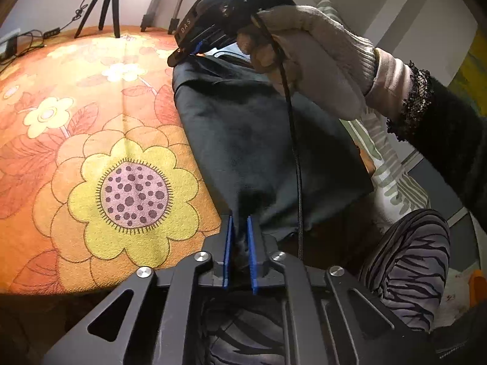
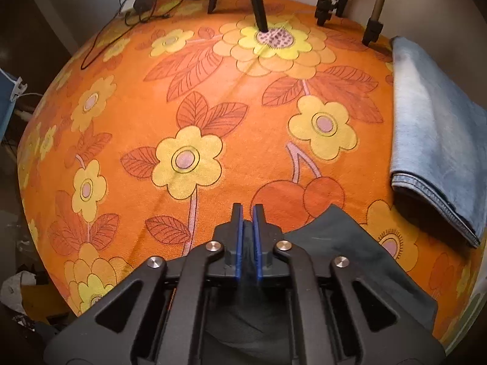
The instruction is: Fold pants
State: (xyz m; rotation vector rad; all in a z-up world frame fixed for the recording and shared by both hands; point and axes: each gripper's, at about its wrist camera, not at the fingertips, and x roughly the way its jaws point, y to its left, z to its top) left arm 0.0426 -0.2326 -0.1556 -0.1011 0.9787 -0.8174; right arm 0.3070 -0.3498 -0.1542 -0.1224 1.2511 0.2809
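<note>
Dark pants (image 1: 258,140) lie folded on the orange flowered cloth (image 1: 91,121). My left gripper (image 1: 240,225) is shut on their near edge, dark fabric pinched between the blue pads (image 1: 227,243). At the far end a gloved hand (image 1: 319,54) holds my right gripper (image 1: 182,56), tip down on the pants' far corner. In the right wrist view the right gripper (image 2: 247,210) has its blue pads nearly together, with dark fabric of the pants (image 2: 341,243) between and under them.
Folded blue jeans (image 2: 435,140) lie at the cloth's right side. Tripod legs (image 2: 258,6) stand at the far edge, with a power strip and cables (image 2: 137,0) beside them. The person's striped trouser leg (image 1: 411,258) is by the near right edge.
</note>
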